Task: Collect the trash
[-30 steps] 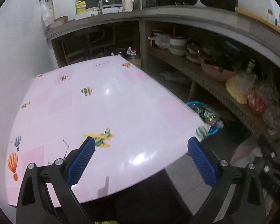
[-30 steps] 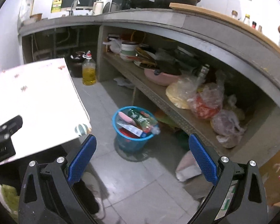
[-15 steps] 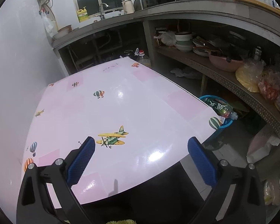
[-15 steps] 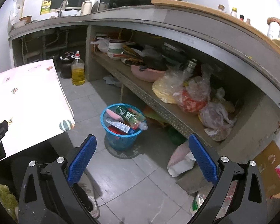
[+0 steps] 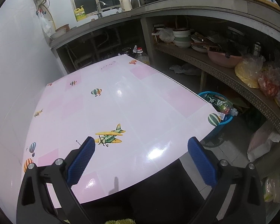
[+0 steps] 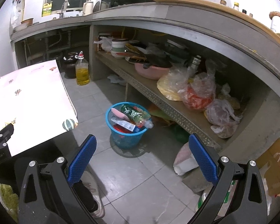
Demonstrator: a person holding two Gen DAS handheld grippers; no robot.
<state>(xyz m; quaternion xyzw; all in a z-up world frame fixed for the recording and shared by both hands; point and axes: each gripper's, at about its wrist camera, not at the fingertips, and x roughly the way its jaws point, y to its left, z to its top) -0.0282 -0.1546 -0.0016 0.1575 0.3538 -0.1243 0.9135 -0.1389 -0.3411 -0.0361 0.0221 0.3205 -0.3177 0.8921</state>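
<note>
Counts, as far as visible: 1 blue plastic mesh bin [image 6: 127, 137] w/ 1 green-label clear plastic bottle [image 6: 137, 115] on top of the pile. 1 pink glossy tabletop [image 5: 121, 112], 1 yellow biplane sticker [image 5: 110, 137]. 1 clear jug of yellow oil [image 6: 82, 71]. 1 pink round basin [image 6: 151, 71]. 2 grippers w/ blue pads: left gripper [image 5: 141, 160], right gripper [image 6: 141, 159].

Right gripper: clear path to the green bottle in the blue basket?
Probably yes. The right gripper is open and empty, with bare floor between it and the blue basket. The green bottle lies on top of the trash, uncovered.
</note>
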